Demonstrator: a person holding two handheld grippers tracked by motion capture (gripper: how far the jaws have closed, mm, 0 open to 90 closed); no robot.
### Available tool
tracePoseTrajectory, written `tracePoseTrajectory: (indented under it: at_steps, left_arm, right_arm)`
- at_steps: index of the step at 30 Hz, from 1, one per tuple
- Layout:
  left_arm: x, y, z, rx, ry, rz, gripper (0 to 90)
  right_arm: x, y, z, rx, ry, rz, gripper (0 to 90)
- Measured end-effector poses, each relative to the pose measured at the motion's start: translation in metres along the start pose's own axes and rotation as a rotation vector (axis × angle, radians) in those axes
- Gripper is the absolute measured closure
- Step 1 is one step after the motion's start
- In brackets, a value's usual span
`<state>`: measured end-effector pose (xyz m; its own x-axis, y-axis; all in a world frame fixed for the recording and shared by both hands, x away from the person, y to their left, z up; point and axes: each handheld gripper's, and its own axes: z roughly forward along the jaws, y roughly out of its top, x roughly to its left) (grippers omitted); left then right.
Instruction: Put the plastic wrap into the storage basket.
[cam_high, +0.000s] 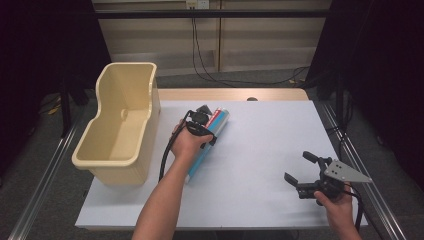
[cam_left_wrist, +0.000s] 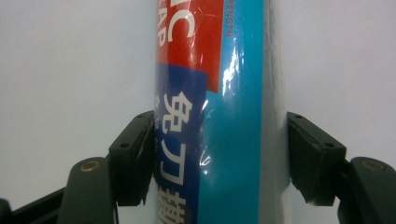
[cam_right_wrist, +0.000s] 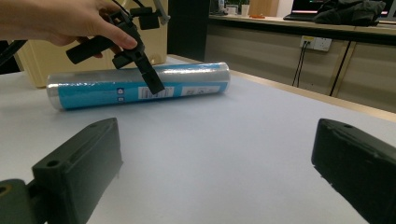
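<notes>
A long roll of wrap (cam_high: 219, 121) in blue, red and white packaging lies slantwise on the white table top, right of the tub. My left gripper (cam_high: 205, 127) comes down on it from above. In the left gripper view, both pads press the sides of the roll (cam_left_wrist: 219, 112), so the left gripper (cam_left_wrist: 219, 158) is shut on it. The right gripper view shows the same roll (cam_right_wrist: 187, 81) lying flat with the left gripper (cam_right_wrist: 152, 81) across its middle. My right gripper (cam_high: 296, 167) stands open near the front right corner, its jaws (cam_right_wrist: 215, 172) wide apart with nothing between them.
A deep beige plastic tub (cam_high: 150, 115) stands at the table's left edge, close beside the roll. The white sheet (cam_high: 270, 135) covers the table, with a wooden strip along the far edge. Metal rails run down both sides of the table.
</notes>
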<state>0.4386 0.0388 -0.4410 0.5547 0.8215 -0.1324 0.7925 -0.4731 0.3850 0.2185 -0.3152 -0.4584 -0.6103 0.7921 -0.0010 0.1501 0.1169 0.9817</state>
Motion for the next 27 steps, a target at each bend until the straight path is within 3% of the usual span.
tracePoseTrajectory:
  at_steps: [3,6,7,10,13,16,27]
  left_arm:
    - [0.0,-0.001,-0.008,-0.007,0.005,-0.014,32.4]
    - [0.003,-0.001,-0.018,0.017,-0.028,-0.108,32.4]
    - [0.004,-0.001,-0.021,0.025,-0.038,-0.117,32.4]
    - [0.001,-0.002,-0.028,0.019,-0.008,-0.072,32.5]
    - [0.003,-0.003,-0.037,0.009,-0.033,-0.111,32.5]
    - [0.003,-0.001,-0.047,0.016,-0.027,-0.102,32.5]
    - [0.002,0.003,-0.084,0.005,-0.042,-0.151,32.5]
  right_arm:
    - [0.0,0.0,0.0,-0.003,0.002,0.002,1.0]
    - [0.0,0.0,0.0,-0.002,0.002,0.003,1.0]
    - [0.0,0.0,0.0,-0.003,0.001,0.001,1.0]
    - [0.001,0.001,0.0,-0.002,0.002,0.002,1.0]
    - [0.001,0.001,0.0,-0.004,0.002,0.0,1.0]
    - [0.001,0.001,0.0,-0.002,0.004,0.002,1.0]
    - [0.003,0.001,0.0,-0.014,0.006,0.001,1.0]
